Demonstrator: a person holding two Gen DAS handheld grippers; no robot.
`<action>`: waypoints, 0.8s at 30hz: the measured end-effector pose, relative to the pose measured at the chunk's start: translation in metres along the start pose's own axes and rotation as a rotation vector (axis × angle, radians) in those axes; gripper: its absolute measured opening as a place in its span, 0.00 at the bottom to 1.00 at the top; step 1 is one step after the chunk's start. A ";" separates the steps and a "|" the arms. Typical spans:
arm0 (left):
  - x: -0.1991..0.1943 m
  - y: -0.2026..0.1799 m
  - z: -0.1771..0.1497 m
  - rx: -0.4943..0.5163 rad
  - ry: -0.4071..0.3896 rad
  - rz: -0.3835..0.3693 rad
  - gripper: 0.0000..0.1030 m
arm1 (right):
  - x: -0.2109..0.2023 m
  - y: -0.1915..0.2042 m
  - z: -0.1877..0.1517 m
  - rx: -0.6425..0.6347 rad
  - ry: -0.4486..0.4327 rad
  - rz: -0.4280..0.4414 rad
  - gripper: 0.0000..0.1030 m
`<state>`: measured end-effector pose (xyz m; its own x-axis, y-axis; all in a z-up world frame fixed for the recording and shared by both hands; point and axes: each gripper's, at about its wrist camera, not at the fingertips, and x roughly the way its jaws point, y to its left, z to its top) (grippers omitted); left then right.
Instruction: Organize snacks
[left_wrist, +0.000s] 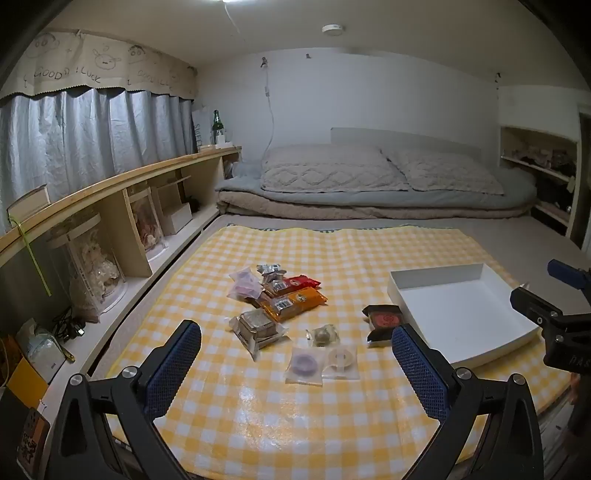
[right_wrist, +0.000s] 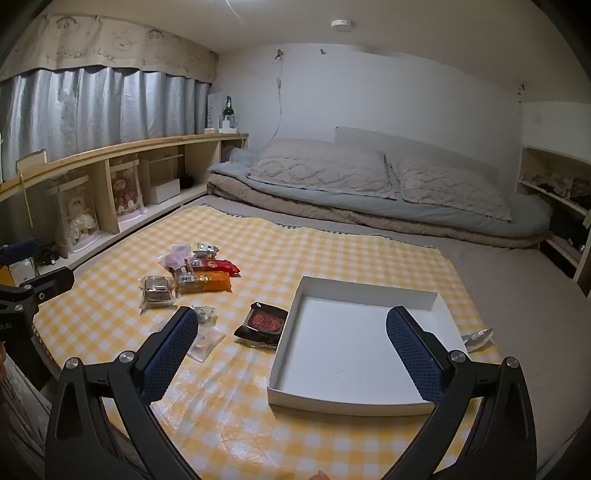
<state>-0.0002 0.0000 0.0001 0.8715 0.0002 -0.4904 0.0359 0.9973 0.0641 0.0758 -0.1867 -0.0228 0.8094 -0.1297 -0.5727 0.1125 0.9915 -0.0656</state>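
Several wrapped snacks lie on a yellow checked cloth (left_wrist: 369, 254): a red packet (left_wrist: 295, 283), an orange packet (left_wrist: 293, 303), a clear-wrapped brown cake (left_wrist: 258, 326), a black packet with a red disc (left_wrist: 384, 320), a purple ring sweet (left_wrist: 304, 364) and a pale one (left_wrist: 341, 357). An empty white tray (left_wrist: 461, 314) sits at the right; in the right wrist view the tray (right_wrist: 354, 350) is close ahead, the black packet (right_wrist: 264, 323) beside its left wall. My left gripper (left_wrist: 295, 354) is open above the small sweets. My right gripper (right_wrist: 291, 347) is open above the tray's left side.
A bed with pillows and folded quilts (left_wrist: 369, 184) lies beyond the cloth. A low wooden shelf (left_wrist: 110, 206) with boxed dolls runs along the left under grey curtains. A silver wrapper (right_wrist: 478, 338) lies right of the tray. Open shelves (left_wrist: 539, 173) stand at the far right.
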 end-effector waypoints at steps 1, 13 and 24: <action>0.000 0.000 0.000 0.000 0.001 -0.001 1.00 | 0.000 0.000 0.000 0.000 0.001 0.000 1.00; 0.000 -0.001 0.000 -0.003 0.000 0.002 1.00 | -0.001 -0.006 0.006 0.010 -0.003 0.003 1.00; 0.000 -0.004 -0.001 -0.002 -0.001 0.002 1.00 | -0.002 -0.015 0.014 0.014 -0.004 -0.004 1.00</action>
<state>-0.0008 -0.0036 -0.0006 0.8719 0.0017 -0.4896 0.0335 0.9974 0.0632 0.0809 -0.2018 -0.0089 0.8114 -0.1343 -0.5689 0.1244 0.9906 -0.0564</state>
